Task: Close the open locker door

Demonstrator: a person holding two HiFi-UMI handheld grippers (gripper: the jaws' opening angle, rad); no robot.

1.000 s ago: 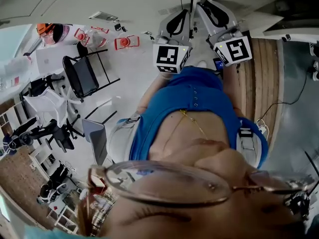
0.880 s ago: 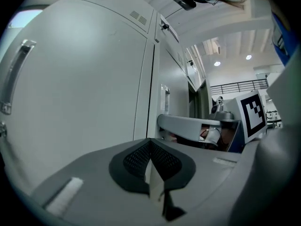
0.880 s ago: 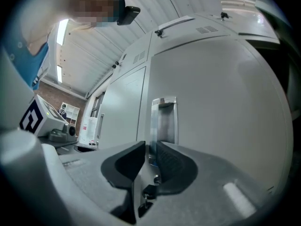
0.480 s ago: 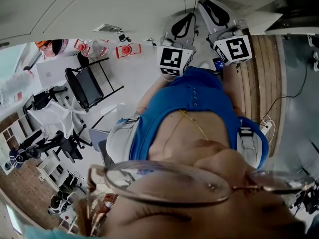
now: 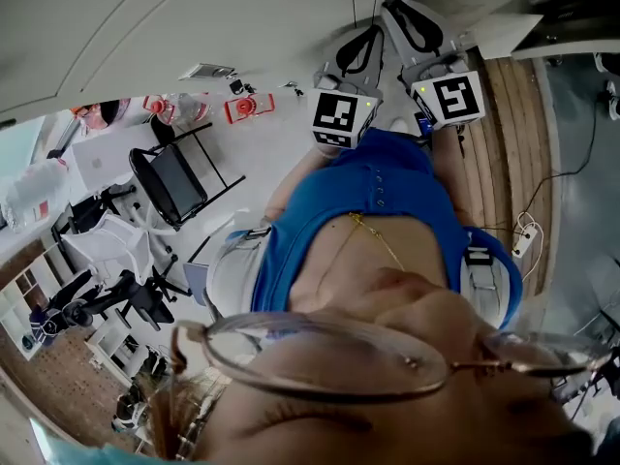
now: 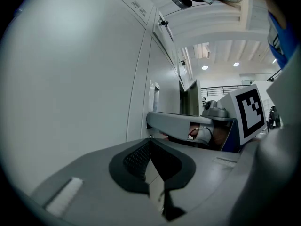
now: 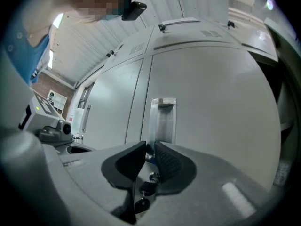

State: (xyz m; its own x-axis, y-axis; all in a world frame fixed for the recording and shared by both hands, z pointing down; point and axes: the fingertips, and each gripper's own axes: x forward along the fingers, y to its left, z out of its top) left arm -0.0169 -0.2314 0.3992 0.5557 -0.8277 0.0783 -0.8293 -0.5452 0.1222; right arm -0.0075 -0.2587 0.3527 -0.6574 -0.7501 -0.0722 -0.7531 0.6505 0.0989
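Observation:
Grey lockers fill both gripper views. In the right gripper view a locker door (image 7: 207, 93) with a recessed metal handle (image 7: 162, 119) stands right ahead. My right gripper (image 7: 149, 149) is at the handle's foot and its jaws have just been closing. A narrow gap remains, with a small metal part in it; I cannot tell whether the pads touch it. A key (image 7: 150, 177) sits in the lock below. My left gripper (image 6: 151, 147) is beside a flat locker face (image 6: 80, 79), its tips together on nothing. In the head view both grippers, left (image 5: 360, 42) and right (image 5: 412, 17), point at the lockers.
Further along the row a panel (image 6: 187, 86) stands out beside a dark opening. Behind me are a black folding chair (image 5: 174, 177), a white table (image 5: 102, 158) and office chairs. A power strip (image 5: 528, 235) lies by the wooden floor strip (image 5: 509, 163).
The head view has swung a little, so the chair and table sit further right and lower. Both grippers stay at the lockers, almost where they were.

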